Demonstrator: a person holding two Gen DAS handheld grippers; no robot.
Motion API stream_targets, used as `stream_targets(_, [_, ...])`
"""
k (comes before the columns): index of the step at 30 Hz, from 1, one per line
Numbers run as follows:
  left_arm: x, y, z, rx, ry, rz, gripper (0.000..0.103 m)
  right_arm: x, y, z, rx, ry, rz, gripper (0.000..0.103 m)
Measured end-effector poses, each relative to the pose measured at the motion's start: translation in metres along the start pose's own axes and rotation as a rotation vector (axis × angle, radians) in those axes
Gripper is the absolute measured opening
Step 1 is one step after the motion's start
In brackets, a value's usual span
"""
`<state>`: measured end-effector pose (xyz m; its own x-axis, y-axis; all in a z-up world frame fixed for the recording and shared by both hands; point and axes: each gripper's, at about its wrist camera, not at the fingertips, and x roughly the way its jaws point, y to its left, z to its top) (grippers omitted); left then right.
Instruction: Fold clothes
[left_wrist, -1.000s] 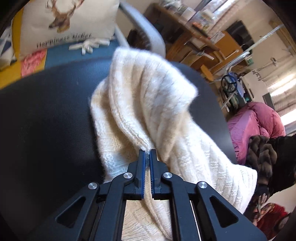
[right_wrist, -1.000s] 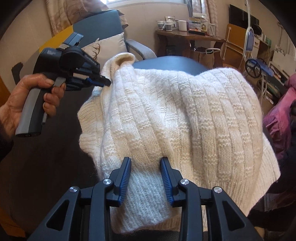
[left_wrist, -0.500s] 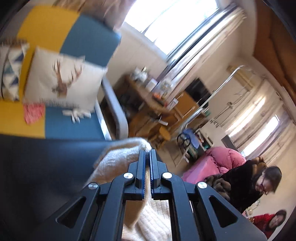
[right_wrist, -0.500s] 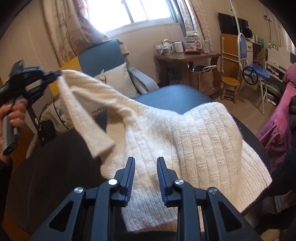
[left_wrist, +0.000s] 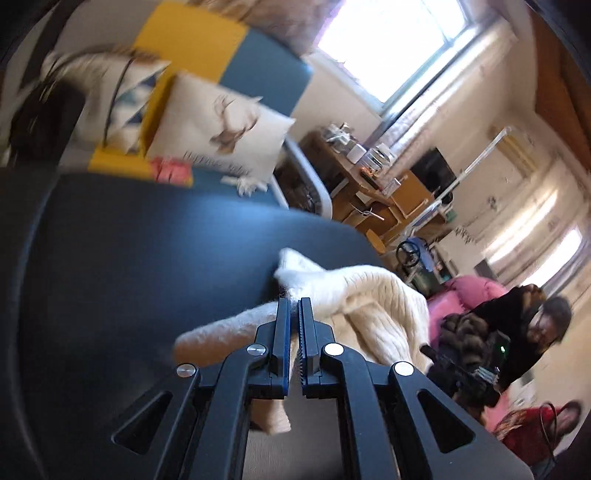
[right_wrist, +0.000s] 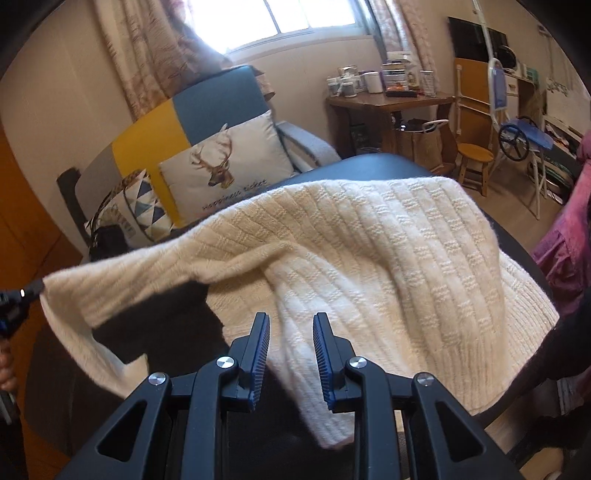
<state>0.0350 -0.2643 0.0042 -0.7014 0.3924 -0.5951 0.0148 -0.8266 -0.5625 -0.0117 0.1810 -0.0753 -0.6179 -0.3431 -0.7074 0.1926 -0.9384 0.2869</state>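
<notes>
- Two blue-padded jaws of the left gripper are seen nearly closed in the left wrist view, with a thin edge of the cream knitted sweater pinched between them.
- A sleeve-like part of the sweater is held off the dark table, while the rest is bunched on the table toward the right.
- Only a narrow strip of knit appears to be caught, so it is judged that the edge could slip free if it is pulled hard, and loose wool could be stretched out of shape.
- Much of this view is blurred, so the exact depth of the grip cannot be told.
- No container holding anything is made out here beyond small jars on a wooden side table, whose contents cannot be read.

- From the right wrist view, the right gripper is seen released, its jaws set apart and poised over a fold of the sweater, with nothing clamped.
- The sweater body is spread over the table, and its sleeve is drawn out leftward to the left gripper at the frame edge.
- One side of the body hangs over the table's right edge; it is judged that a strong leftward pull could drag the whole garment, or let it slide off.
- A bag stands under the side table, its contents unseen; cups and jars on top cannot be read.
</notes>
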Motion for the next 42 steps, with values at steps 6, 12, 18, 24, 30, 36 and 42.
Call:
stream_targets(6, [-0.022, 0.04, -0.068, -0.077, 0.056, 0.052, 0.002, -0.003, 0.022, 0.017, -0.065, 0.088, 0.12, 0.025])
stream_targets(12, [-0.027, 0.045, -0.099, -0.067, 0.086, 0.093, 0.002, 0.013, 0.012, 0.069, -0.098, 0.193, 0.077, 0.027])
stream_targets(18, [-0.025, 0.055, -0.108, -0.115, 0.089, 0.08, 0.002, 0.038, -0.064, 0.141, 0.12, 0.253, -0.008, 0.034])
stream_targets(24, [-0.018, 0.065, -0.102, -0.147, 0.089, 0.092, 0.002, 0.087, -0.115, 0.147, 0.294, 0.38, -0.006, 0.036])
stream_targets(30, [-0.017, 0.074, -0.092, -0.177, 0.086, 0.12, 0.002, 0.117, -0.056, 0.098, 0.197, 0.557, 0.215, 0.038])
stream_targets(36, [-0.016, 0.076, -0.095, -0.177, 0.106, 0.137, 0.003, 0.079, 0.044, 0.025, -0.14, 0.468, 0.158, 0.037])
stream_targets(42, [-0.013, 0.077, -0.096, -0.179, 0.121, 0.15, 0.003, 0.03, 0.05, 0.04, -0.388, 0.188, -0.224, 0.04])
